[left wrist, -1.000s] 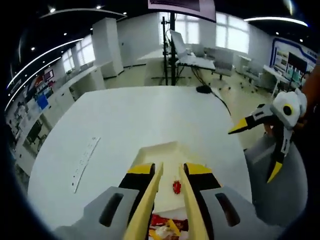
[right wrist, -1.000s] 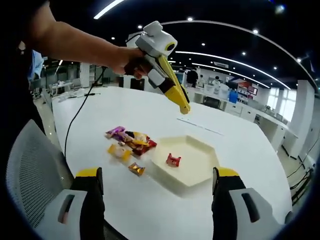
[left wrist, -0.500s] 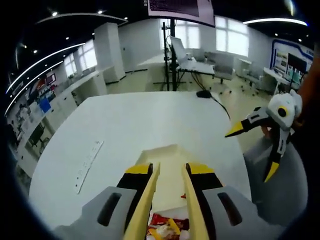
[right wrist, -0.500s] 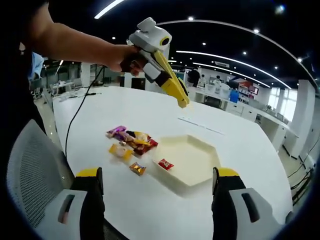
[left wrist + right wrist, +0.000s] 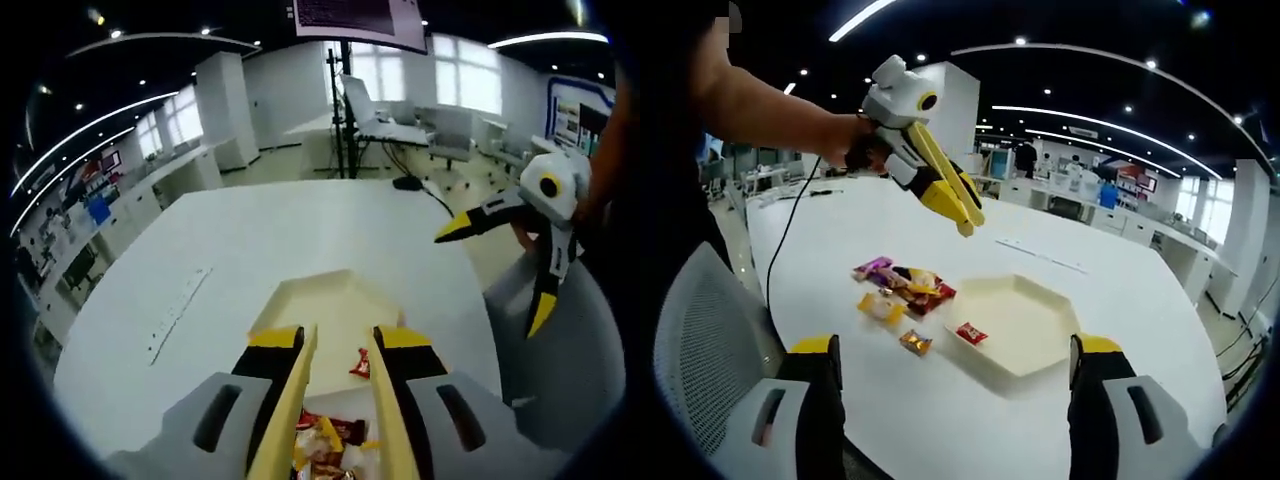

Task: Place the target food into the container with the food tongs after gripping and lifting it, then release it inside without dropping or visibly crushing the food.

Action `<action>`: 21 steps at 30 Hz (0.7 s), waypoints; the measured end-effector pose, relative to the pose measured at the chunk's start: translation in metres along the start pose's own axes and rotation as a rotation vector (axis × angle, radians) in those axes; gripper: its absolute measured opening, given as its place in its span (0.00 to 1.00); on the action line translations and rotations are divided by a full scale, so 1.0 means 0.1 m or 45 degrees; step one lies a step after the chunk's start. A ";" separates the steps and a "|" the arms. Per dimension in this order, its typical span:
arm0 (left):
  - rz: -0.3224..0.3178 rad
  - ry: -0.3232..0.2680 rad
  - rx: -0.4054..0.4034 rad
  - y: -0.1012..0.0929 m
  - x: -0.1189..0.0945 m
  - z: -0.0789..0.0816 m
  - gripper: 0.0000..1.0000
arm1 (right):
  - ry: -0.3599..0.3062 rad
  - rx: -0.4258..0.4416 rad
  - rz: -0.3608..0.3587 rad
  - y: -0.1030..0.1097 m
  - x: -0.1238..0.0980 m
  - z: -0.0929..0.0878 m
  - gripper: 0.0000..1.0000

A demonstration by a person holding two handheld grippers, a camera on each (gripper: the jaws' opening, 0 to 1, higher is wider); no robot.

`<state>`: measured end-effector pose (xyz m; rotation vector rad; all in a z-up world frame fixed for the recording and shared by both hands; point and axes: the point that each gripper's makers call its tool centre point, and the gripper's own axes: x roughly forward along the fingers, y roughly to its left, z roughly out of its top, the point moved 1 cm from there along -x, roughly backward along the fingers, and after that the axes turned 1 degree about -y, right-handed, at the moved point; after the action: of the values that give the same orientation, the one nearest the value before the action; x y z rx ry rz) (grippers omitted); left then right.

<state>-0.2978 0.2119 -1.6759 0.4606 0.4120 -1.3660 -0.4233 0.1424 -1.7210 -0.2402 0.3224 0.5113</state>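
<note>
A white hexagonal tray (image 5: 1030,300) (image 5: 325,300) lies on the white table. One red wrapped candy (image 5: 971,333) (image 5: 358,365) rests inside it by the rim nearest the pile. A pile of wrapped candies (image 5: 902,284) (image 5: 325,445) lies beside the tray, with a yellow one (image 5: 880,307) and an orange one (image 5: 912,343) loose nearby. My left gripper (image 5: 340,335) (image 5: 962,222) hangs in the air above the pile, its long yellow jaws slightly apart and holding nothing. My right gripper (image 5: 955,345) (image 5: 488,285) stands wide open near the table edge, holding nothing.
A grey mesh chair (image 5: 705,340) (image 5: 560,370) stands at the table edge by the right gripper. A flat white strip (image 5: 178,312) (image 5: 1040,256) lies on the far side of the table. A black cable (image 5: 790,225) runs across the table's end.
The left gripper has drawn back from above the tray toward the pile and its jaws have spread a little. The red candy has settled nearer the tray's rim. The right gripper has stayed put.
</note>
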 end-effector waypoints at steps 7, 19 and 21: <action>0.025 0.041 -0.002 -0.10 -0.03 -0.34 0.25 | -0.024 -0.014 -0.013 -0.02 0.00 0.03 1.00; -0.011 0.106 0.012 -0.36 0.09 -0.72 0.24 | -0.017 -0.019 -0.009 0.00 0.01 0.02 1.00; -0.021 0.135 0.030 -0.43 0.14 -0.84 0.24 | -0.014 -0.018 -0.007 -0.01 0.00 0.01 1.00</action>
<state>-0.3389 0.2395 -1.7569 0.5517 0.4879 -1.3677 -0.4224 0.1423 -1.7204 -0.2518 0.3077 0.5094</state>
